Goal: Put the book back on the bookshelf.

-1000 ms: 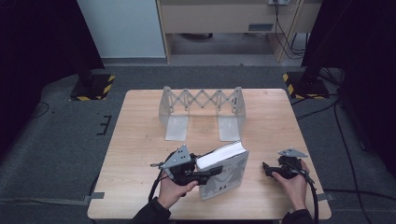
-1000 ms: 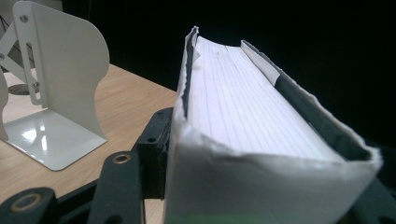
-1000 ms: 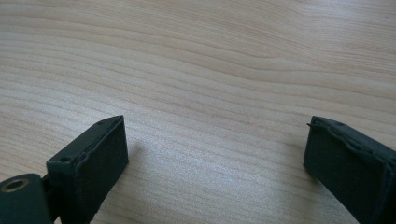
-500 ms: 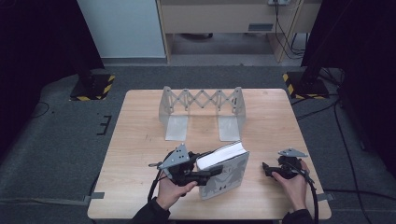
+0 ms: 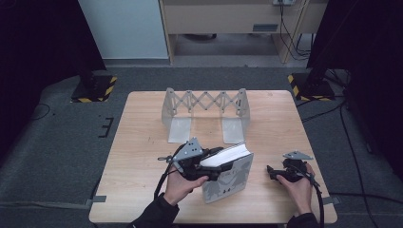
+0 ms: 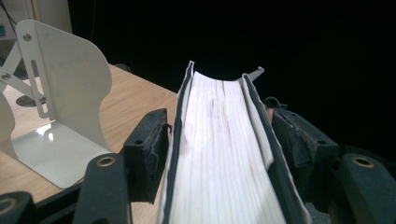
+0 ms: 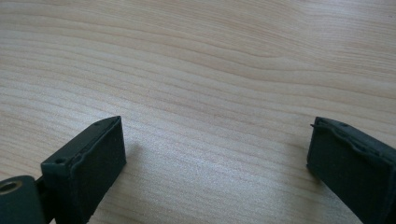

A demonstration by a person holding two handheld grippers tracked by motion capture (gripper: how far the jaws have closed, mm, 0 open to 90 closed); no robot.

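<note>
High view takes in the pale wooden table (image 5: 142, 142) first, with an expanding metal book rack (image 5: 204, 107) standing toward its far edge, two upright end plates joined by a scissor lattice. Nearer the person a book (image 5: 228, 175) stands tilted on its lower edge, page block uppermost, well short of the rack. The left gripper (image 5: 221, 164) reaches across its top; its jaws have just been opening, with the book between them, and they now sit against both covers, grasping it. The right gripper (image 5: 271, 172) rests low off to the side, apart from the book, its jaws released and spread over bare wood. The step in hand looks like carrying the book to the rack. To do it well, I would keep the grip square on both covers so that the pages do not fan, lift clear of the table before travelling, and bring the book down upright between the end plates. Left gripper view adds what the overhead misses: the pads (image 6: 149, 149) pressing the covers either side of the page edges (image 6: 219, 140), and one end plate (image 6: 60, 93) close ahead. Right gripper view confirms that nothing lies between its pads (image 7: 91, 163).
</note>
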